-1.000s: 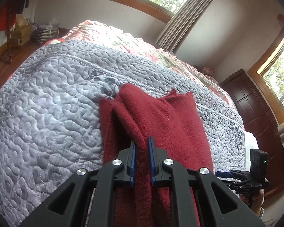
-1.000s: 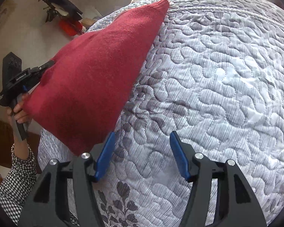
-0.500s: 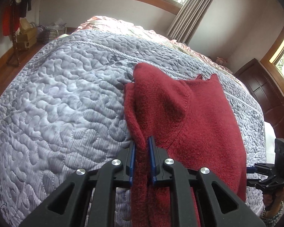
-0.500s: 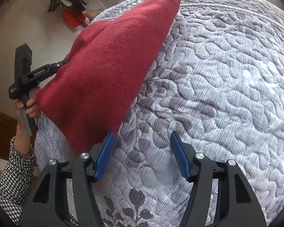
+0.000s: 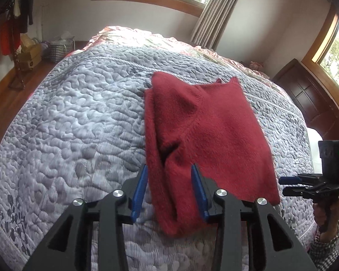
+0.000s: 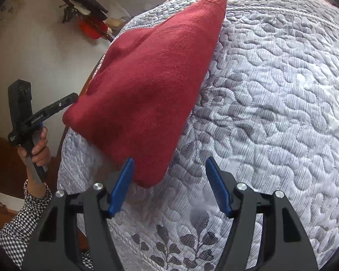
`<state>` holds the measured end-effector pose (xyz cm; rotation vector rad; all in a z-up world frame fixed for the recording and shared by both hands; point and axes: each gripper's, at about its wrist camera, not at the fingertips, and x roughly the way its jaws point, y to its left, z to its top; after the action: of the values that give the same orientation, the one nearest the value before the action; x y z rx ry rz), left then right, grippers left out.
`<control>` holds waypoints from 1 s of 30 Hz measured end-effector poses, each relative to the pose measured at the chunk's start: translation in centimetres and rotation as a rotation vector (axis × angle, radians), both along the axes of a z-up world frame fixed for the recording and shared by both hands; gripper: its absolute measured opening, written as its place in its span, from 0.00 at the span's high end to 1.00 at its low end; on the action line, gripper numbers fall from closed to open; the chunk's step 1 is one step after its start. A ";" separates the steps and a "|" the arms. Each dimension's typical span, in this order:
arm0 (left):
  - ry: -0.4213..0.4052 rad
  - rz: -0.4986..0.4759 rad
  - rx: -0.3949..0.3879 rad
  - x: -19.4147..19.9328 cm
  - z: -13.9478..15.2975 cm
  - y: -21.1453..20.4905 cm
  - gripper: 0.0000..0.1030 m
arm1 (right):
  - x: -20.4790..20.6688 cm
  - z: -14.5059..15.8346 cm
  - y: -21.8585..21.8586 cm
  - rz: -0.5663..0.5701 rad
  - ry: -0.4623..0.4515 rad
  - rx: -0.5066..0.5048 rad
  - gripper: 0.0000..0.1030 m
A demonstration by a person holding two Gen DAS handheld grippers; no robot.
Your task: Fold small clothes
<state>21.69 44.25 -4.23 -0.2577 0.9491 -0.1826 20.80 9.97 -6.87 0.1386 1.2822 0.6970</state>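
Now that the left tool point(image 5: 169, 190) is standing with its jaws spread wide, the dark red fuzzy knitted sweater point(image 5: 205, 135) is lying free on the grey quilted bedspread point(image 5: 79, 124); half a second back those same jaws were pinched tight on a bunched ridge of the fabric, so the big change is the release; the near edge of the sweater is sitting between the blue pads point(image 5: 139, 188) but nothing is squeezing it anymore. The right tool point(image 6: 169, 186) is also hanging spread and empty, just beside the sweater's near corner, same as it was a second ago. The sweater is looking folded over on itself along its left side, lying near the foot edge of the bed; the left fold is looking lumpy with a dark gap in it. My guess is this fold is laid and the next bit is either smoothing that lump or grabbing an end for another fold; can't tell how many folds are left.
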 end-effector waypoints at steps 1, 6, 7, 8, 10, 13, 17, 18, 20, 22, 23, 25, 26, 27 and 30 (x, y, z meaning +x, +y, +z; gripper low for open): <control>0.010 -0.011 -0.012 -0.2 -0.1 -0.3 0.59 | -0.1 -0.2 0.3 -0.001 0.011 0.007 0.36; 0.055 -0.023 0.006 -0.3 -1.8 -1.7 0.57 | 0.0 -2.1 1.9 -0.026 0.066 0.023 0.36; 0.063 -0.023 -0.004 -0.2 -2.2 -1.8 0.59 | 0.1 -2.4 2.1 -0.034 0.074 0.029 0.36; 0.075 -0.024 -0.021 0.0 -2.6 -1.9 0.67 | 0.3 -2.8 2.4 -0.043 0.085 0.037 0.36; 0.086 -0.007 -0.029 0.1 -3.2 -2.0 0.74 | 0.3 -3.1 2.9 -0.043 0.082 0.038 0.45; 0.076 0.001 -0.023 0.1 -3.1 -1.7 0.90 | 0.2 -2.8 3.4 -0.011 0.088 0.077 0.74; 0.058 -0.020 -0.039 -0.3 -2.8 -0.9 0.92 | -0.4 -1.3 3.4 -0.005 0.040 0.075 0.83; 0.057 -0.027 -0.039 -0.4 -2.9 -0.8 0.92 | -0.7 -1.0 3.3 -0.001 0.030 0.076 0.83; 0.059 -0.034 -0.026 -0.4 -3.4 -0.9 0.92 | -1.1 -1.1 3.5 0.006 0.018 0.067 0.84; 0.058 -0.040 -0.006 -0.3 -4.1 -1.0 0.92 | -1.4 -1.8 3.4 0.007 0.021 0.051 0.84; 0.057 -0.044 0.001 -0.3 -4.3 -1.0 0.92 | -1.4 -2.2 3.4 0.007 0.021 0.040 0.83; 0.051 -0.046 0.020 -0.1 -4.8 -1.1 0.91 | -1.3 -2.9 3.5 0.002 0.028 0.035 0.83; 0.051 -0.044 0.027 0.0 -5.1 -1.2 0.90 | -1.2 -3.2 3.7 0.003 0.024 0.027 0.82; 0.049 -0.042 0.034 0.1 -5.3 -1.3 0.89 | -1.7 -3.3 3.9 0.004 0.017 0.019 0.82; 0.033 -0.042 0.067 0.1 -5.8 -1.6 0.86 | -1.8 -3.8 4.2 0.007 0.006 0.000 0.78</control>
<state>21.74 42.61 -9.99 -0.1795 0.9926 -0.1848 18.95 14.22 -10.67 0.1368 1.2893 0.7031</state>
